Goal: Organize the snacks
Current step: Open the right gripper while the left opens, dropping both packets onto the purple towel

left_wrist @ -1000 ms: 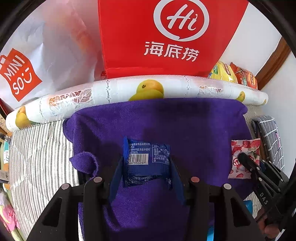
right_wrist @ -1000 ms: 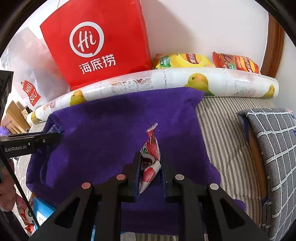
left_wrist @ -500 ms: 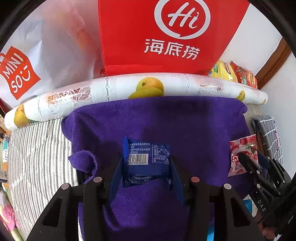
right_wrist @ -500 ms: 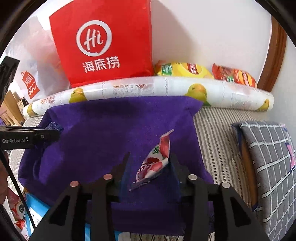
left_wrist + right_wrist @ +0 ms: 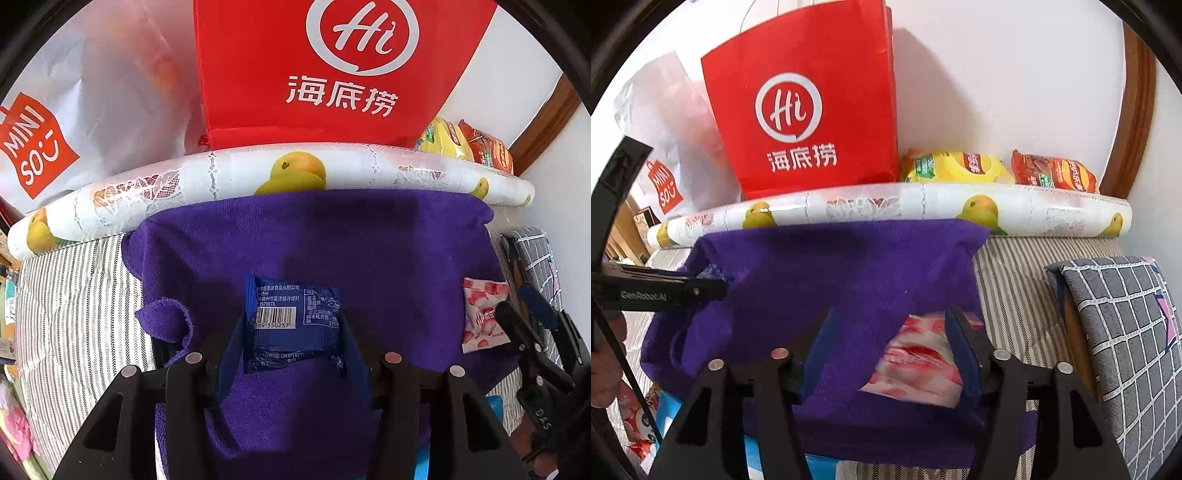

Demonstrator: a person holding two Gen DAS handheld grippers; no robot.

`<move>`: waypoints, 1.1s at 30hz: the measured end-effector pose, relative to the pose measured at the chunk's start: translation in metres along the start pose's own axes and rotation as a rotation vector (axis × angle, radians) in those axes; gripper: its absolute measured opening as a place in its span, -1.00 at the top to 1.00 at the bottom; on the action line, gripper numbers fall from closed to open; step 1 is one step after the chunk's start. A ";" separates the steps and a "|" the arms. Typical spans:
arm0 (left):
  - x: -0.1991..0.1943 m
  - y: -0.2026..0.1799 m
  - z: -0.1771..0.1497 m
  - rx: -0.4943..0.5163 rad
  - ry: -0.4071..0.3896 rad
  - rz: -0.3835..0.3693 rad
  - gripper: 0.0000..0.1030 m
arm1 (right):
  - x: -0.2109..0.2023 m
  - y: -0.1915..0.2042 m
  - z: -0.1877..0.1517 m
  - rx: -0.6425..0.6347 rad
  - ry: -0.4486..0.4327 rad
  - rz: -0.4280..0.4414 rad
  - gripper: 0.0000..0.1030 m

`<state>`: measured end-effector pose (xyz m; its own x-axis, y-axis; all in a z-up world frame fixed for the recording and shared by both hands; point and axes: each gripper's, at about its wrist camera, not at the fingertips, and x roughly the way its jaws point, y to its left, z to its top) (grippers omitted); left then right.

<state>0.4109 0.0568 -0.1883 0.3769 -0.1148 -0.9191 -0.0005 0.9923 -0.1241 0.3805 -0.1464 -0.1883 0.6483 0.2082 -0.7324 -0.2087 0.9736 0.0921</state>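
A blue snack packet (image 5: 291, 325), barcode side up, lies on the purple towel (image 5: 332, 240) between the wide-open fingers of my left gripper (image 5: 291, 332). A red-and-white strawberry snack packet (image 5: 919, 362) lies flat on the towel (image 5: 831, 277) between the open fingers of my right gripper (image 5: 892, 332), against the right finger. The same packet (image 5: 484, 314) shows at the towel's right edge in the left wrist view, beside the right gripper (image 5: 524, 314). The left gripper (image 5: 701, 288) shows at the left in the right wrist view.
A red Hi paper bag (image 5: 809, 107) and a white Miniso bag (image 5: 33, 147) stand behind a fruit-print roll (image 5: 295, 173). Yellow (image 5: 956, 166) and orange (image 5: 1052, 173) snack bags lie at back right. A grey checked cushion (image 5: 1126, 332) is right. More packets (image 5: 635, 424) lie lower left.
My right gripper has opened and the strawberry packet has dropped from upright in its grip to flat on the towel. The left gripper stays open around the blue packet.
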 end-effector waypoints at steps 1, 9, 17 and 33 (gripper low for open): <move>0.000 0.000 0.000 0.000 0.001 0.000 0.03 | -0.001 0.000 0.000 -0.001 -0.007 0.000 -0.24; 0.003 -0.003 0.001 0.010 0.010 -0.002 0.00 | -0.007 0.001 0.001 -0.004 -0.032 0.002 -0.27; 0.003 -0.004 0.002 0.023 0.021 -0.016 -0.08 | -0.005 -0.004 0.001 0.020 -0.028 0.002 -0.27; -0.011 -0.006 0.004 0.032 -0.012 -0.050 -0.30 | -0.006 -0.008 0.001 0.031 -0.036 -0.010 -0.27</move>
<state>0.4101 0.0528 -0.1761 0.3869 -0.1636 -0.9075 0.0483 0.9864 -0.1572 0.3791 -0.1552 -0.1833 0.6761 0.2010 -0.7088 -0.1798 0.9780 0.1058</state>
